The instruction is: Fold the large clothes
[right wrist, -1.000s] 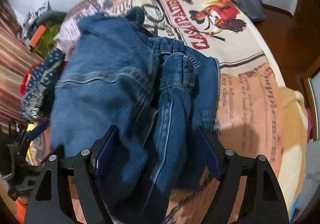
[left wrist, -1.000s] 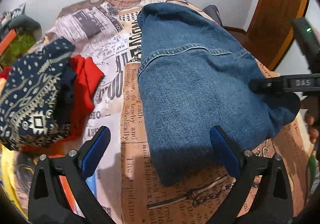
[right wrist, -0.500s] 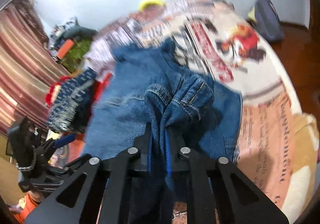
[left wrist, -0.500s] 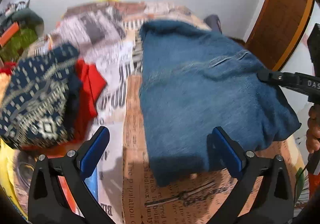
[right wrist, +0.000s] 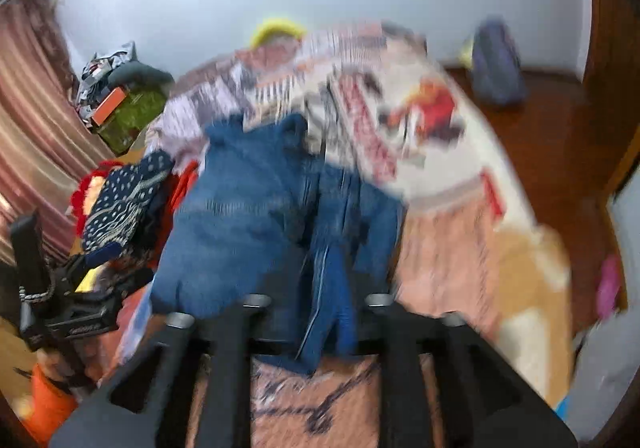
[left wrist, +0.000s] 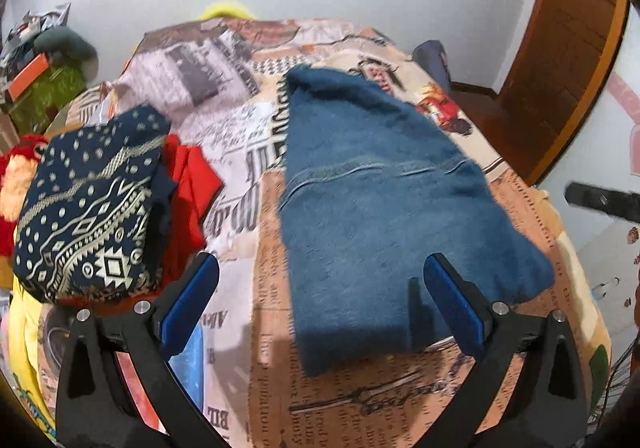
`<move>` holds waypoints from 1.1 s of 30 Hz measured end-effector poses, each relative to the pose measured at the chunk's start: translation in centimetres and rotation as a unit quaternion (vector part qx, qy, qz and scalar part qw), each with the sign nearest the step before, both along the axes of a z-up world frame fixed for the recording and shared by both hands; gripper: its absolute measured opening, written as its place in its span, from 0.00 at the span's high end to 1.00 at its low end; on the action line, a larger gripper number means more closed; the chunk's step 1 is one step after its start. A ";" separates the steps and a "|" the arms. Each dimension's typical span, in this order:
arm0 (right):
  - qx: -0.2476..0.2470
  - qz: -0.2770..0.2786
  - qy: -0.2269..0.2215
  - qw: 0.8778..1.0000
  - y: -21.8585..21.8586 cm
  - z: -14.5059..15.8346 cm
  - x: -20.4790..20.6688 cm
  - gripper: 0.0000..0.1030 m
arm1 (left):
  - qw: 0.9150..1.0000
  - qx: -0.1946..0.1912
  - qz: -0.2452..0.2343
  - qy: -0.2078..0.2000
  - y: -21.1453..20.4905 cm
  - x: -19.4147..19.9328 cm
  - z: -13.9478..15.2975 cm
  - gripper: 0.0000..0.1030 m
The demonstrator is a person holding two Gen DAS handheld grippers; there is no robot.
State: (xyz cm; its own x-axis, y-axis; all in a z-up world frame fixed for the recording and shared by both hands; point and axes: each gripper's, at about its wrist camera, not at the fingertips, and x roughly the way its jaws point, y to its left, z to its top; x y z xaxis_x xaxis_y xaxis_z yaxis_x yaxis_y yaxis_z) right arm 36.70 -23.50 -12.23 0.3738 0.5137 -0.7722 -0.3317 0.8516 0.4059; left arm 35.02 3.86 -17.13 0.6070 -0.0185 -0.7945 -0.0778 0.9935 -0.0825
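1. Two grippers work over a bed whose newspaper-print bedspread fills the middle of both views.
2. Folded blue jeans lie on that bedspread, running from upper centre down to lower centre-right of the left wrist view, with a stitched seam crossing them midway.
3. Left gripper is released: its blue-padded fingers stand wide apart at the bottom of the frame, hovering above the near end of the jeans and grasping nothing; whether the right pad touches the denim cannot be told.
4. Right gripper is clenched on the jeans in the blurred right wrist view, its jaws drawn together at lower centre with a bunched strip of denim hanging between them.
5. Only a dark bar of the right gripper shows in the left wrist view, at the right edge, just off the bed.
6. A stack of folded clothes sits at the left of the left wrist view, well apart from the jeans: a navy patterned garment on top and a red garment beneath, poking out on the right.
7. A wooden door stands at upper right, and a striped curtain hangs at the left of the right wrist view.
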 end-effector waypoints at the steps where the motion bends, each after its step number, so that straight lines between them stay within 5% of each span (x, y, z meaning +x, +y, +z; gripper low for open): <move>1: 0.015 -0.001 0.009 1.000 0.0 -0.5 -0.1 0.51 | 1.000 -0.002 0.002 0.003 0.3 0.0 -0.2 0.00; 5: 0.023 0.002 0.027 0.999 0.9 -2.0 0.4 0.40 | 1.000 -0.003 0.007 0.008 1.0 0.0 -0.9 0.00; 10: 0.012 0.004 0.071 0.997 1.9 -5.2 2.8 0.39 | 1.000 -0.007 0.001 0.023 1.1 0.4 -2.1 0.00; 14: 0.067 0.013 0.128 0.989 2.0 -8.0 3.8 0.39 | 0.999 -0.010 -0.011 0.040 0.8 0.8 -3.8 0.00; 19: 0.106 0.028 0.129 0.985 2.4 -8.0 3.3 0.36 | 0.998 -0.035 -0.010 0.042 0.9 1.2 -4.7 0.00; 23: 0.073 0.048 0.112 0.990 4.5 -8.0 3.1 0.36 | 0.998 -0.055 -0.006 0.043 1.2 1.4 -5.2 0.00; 26: 0.054 0.033 0.098 0.993 5.8 -8.6 3.2 0.43 | 0.997 -0.065 0.000 0.045 1.4 1.4 -5.5 0.00; 30: 0.059 0.030 0.058 0.996 5.8 -6.8 2.7 0.75 | 0.996 -0.069 0.011 0.053 1.8 1.2 -5.0 0.00; 33: 0.094 0.031 0.039 0.994 5.4 -4.5 2.3 0.80 | 0.998 -0.042 0.013 0.038 1.6 0.5 -3.3 0.00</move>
State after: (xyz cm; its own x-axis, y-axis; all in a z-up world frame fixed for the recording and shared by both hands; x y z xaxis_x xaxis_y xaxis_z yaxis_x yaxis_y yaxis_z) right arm 38.98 -18.13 -16.74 0.2790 0.6721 -0.6859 -0.3431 0.7369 0.5825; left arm 35.47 5.44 -20.42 0.5459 -0.0728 -0.8347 -0.1127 0.9808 -0.1592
